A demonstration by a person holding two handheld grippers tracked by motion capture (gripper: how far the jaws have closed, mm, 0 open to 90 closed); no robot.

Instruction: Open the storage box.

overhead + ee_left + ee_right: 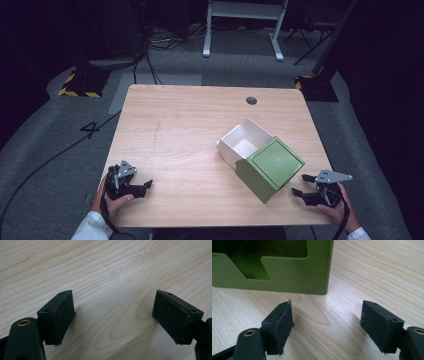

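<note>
1. Green box point(270, 169) is sitting on the wooden table point(175, 130), touching a white box point(244, 141).
2. Left gripper point(145, 186) is resting wide open, empty.
3. Right gripper point(301, 184) is gaping empty beside the green box.

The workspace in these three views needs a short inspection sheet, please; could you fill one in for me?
Surface: wooden table, bare apart from the boxes; round hole near the far edge.
Job's things: white box, open on top, touching the green box right of centre.
Clutter: nothing seen.
Grippers: left gripper open over bare wood at the near-left corner; right gripper open beside the green box, not touching it.
Cables: black cables on the floor beyond the table.
Surroundings: grey carpet, white frame legs, hazard-striped base.
</note>
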